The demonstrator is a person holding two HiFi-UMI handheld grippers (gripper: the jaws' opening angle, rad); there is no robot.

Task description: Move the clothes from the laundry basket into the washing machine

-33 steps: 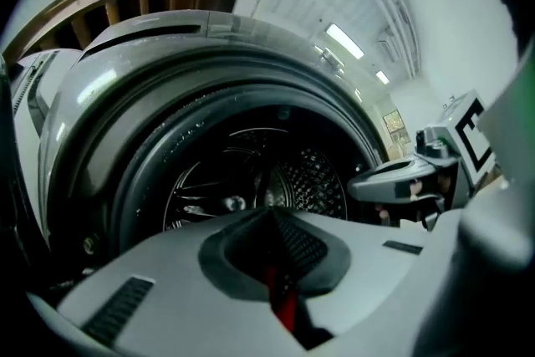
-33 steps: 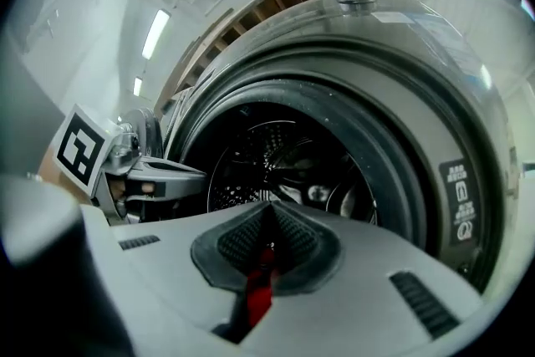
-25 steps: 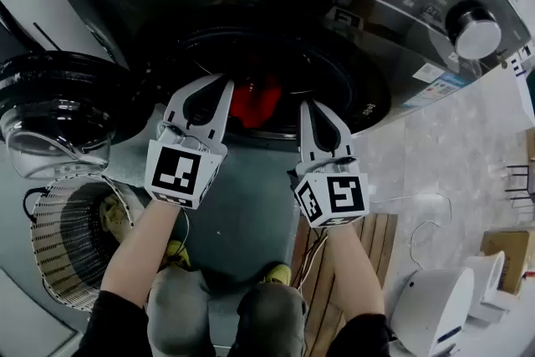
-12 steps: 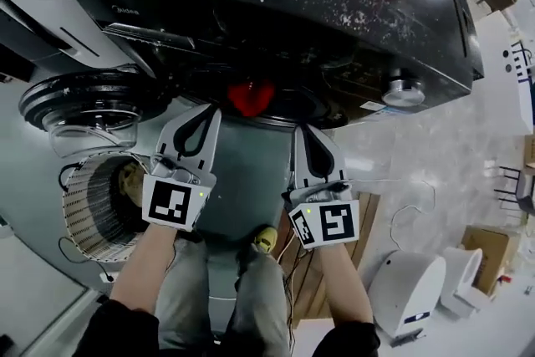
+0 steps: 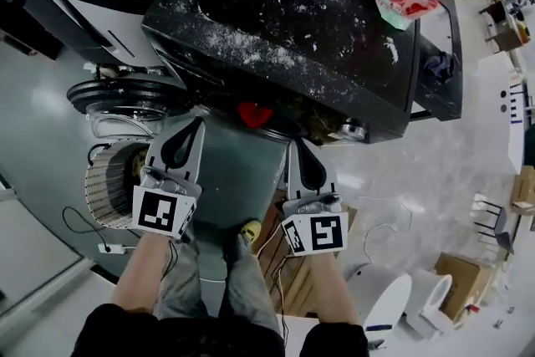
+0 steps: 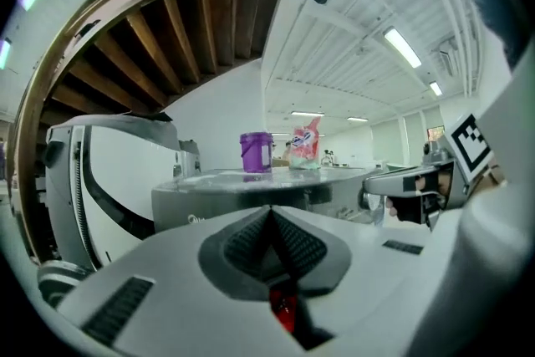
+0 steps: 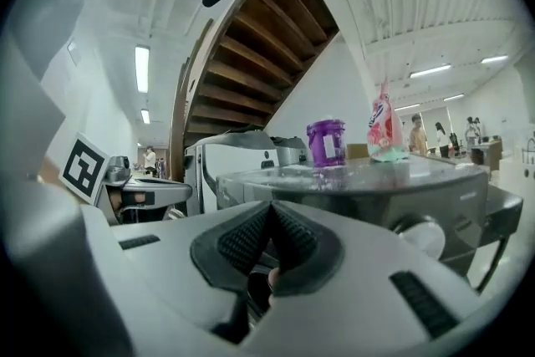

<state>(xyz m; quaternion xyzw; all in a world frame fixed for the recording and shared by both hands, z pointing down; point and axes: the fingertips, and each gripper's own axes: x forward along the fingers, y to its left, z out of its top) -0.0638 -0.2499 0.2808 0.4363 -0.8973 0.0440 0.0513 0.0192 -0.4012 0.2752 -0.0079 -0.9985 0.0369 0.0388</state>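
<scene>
- Your left gripper [image 5: 195, 126] is pinched tip to tip and holds nothing. The red you see low in its own view is only showing through behind the jaws.
- Your right gripper [image 5: 299, 148] is the same: jaws together and empty.
- The red cloth [image 5: 255, 114] sits at the mouth of the washer [image 5: 334, 38], centre frame. It is above and between your two tips and touches neither.
- Watch that cloth. It looks to be right at the rim rather than deep in the drum. If the door [image 5: 125, 96] at left swings onto it, the cloth could get trapped or slide back out.
- The basket [image 5: 100, 196] is at the left edge of the frame, just beside your left gripper and below the door. Something pale shows inside it, but I can't tell what.
- If you go back to the basket with the jaws closed like this, they will shove fabric around rather than take hold of it.
- The open door hangs right over the basket, so it is easy to knock on the way there.
</scene>
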